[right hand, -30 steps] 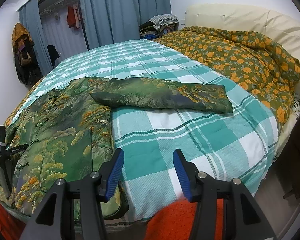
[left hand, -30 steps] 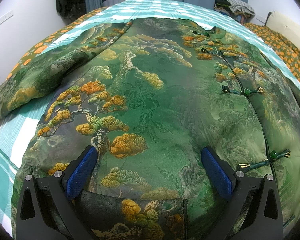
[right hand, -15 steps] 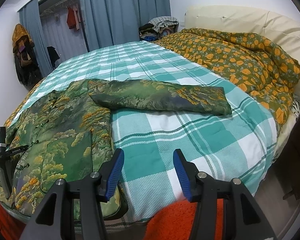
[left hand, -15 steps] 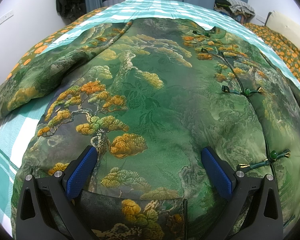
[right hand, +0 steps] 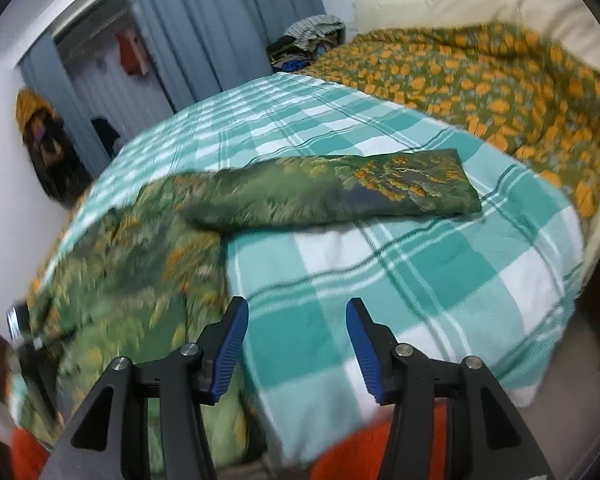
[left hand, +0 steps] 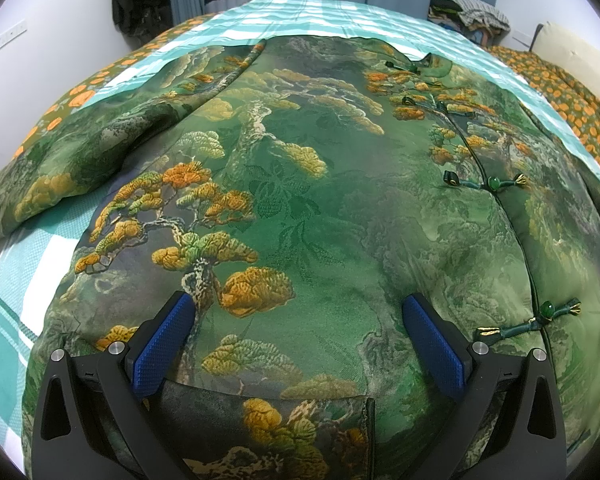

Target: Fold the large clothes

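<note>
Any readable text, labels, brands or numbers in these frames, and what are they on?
None can be read.
The jacket bears only woven pines and knot buttons, no lettering.
The wall plate in the left wrist view is too small to show any marking.
The bedspread and quilt carry patterns only; the right wrist view is motion-blurred.

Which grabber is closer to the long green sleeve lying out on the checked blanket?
Right. The right gripper hovers open over the checked blanket, the sleeve ahead. The left gripper sits open over the jacket's front, farther away.
</note>
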Action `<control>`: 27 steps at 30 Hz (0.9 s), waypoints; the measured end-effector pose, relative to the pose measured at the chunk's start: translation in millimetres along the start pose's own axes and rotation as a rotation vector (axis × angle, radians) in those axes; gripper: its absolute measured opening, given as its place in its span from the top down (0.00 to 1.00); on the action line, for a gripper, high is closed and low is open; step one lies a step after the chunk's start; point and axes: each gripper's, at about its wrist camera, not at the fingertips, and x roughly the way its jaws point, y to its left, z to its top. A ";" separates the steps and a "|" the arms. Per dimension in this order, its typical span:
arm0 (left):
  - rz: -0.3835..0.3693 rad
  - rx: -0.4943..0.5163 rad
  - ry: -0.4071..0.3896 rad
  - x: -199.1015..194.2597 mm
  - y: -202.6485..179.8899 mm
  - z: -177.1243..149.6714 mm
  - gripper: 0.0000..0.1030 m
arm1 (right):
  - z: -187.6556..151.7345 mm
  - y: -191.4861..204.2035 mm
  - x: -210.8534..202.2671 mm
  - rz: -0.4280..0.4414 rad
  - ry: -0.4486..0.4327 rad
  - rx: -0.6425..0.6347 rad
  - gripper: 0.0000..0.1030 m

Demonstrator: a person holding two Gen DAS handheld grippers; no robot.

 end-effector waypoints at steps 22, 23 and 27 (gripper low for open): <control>0.009 0.006 -0.001 1.3 -2.4 1.5 0.00 | 74.0 -154.4 141.4 0.001 -0.063 0.678 0.80; 0.007 0.005 -0.002 1.5 -1.7 1.6 0.00 | 77.9 -147.5 137.3 -0.013 -0.074 0.634 0.83; 0.006 0.003 -0.003 1.4 -2.7 1.5 0.00 | 96.4 -115.7 113.2 -0.032 -0.121 0.453 0.86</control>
